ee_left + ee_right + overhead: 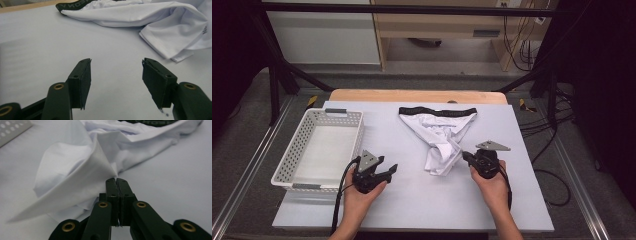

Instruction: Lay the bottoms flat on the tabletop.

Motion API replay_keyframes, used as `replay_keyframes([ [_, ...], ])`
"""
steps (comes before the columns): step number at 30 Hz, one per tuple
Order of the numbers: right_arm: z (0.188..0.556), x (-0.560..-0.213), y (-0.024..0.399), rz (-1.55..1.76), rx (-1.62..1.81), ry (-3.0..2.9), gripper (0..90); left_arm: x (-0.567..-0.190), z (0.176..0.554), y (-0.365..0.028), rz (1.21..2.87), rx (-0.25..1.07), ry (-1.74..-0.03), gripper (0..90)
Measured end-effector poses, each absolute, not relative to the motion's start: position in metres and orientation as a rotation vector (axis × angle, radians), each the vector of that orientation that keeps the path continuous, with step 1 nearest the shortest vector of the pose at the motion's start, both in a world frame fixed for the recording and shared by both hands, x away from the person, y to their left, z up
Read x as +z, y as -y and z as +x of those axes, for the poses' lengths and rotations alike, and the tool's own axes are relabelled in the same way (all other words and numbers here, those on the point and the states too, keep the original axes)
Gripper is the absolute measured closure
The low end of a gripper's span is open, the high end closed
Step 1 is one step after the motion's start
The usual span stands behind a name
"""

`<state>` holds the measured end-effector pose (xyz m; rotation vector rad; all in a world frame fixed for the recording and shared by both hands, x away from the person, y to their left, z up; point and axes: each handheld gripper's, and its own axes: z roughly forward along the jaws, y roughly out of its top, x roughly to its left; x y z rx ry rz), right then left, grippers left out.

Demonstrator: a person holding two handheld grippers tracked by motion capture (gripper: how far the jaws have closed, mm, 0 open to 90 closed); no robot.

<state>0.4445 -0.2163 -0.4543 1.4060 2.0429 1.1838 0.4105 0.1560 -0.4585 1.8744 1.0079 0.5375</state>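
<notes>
Two grippers, right gripper pinching white underwear fold, left gripper wide, empty.

On the table, the basket lies left of the underwear, well apart from it.

My left gripper sits low at seven o'clock, jaws apart and pointing toward three. My right gripper is at five o'clock, jaws pressed together, nose toward nine. Both forearms come in from six, hands wrapped around the bodies.
</notes>
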Motion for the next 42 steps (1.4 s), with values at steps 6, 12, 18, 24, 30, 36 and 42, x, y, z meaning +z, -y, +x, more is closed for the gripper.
replay_keyframes([
  [6, 0.449, -0.468, 0.239, 1.529, 1.161, -2.000, 88.1, -0.460, 0.411, -0.156, 1.876, 0.533, -1.013, 40.1],
  [12, 0.432, -0.458, 0.234, 1.499, 1.230, -1.981, 72.9, -0.460, 0.410, -0.154, 1.883, 0.529, -1.005, 39.8],
  [18, 0.413, -0.454, 0.220, 1.494, 1.264, -1.977, 61.9, -0.457, 0.411, -0.156, 1.876, 0.536, -1.004, 39.6],
  [24, 0.410, -0.463, 0.190, 1.444, 1.180, -2.017, 51.1, -0.459, 0.410, -0.154, 1.885, 0.536, -0.998, 39.3],
  [30, 0.416, -0.473, 0.174, 1.437, 1.102, -2.071, 52.1, -0.458, 0.410, -0.152, 1.891, 0.542, -0.989, 39.3],
  [36, 0.412, -0.468, 0.182, 1.453, 1.110, -2.038, 88.3, -0.459, 0.410, -0.151, 1.894, 0.542, -0.984, 39.3],
  [42, 0.399, -0.451, 0.205, 1.478, 1.174, -2.040, 88.8, -0.458, 0.409, -0.151, 1.893, 0.539, -0.985, 39.3],
])
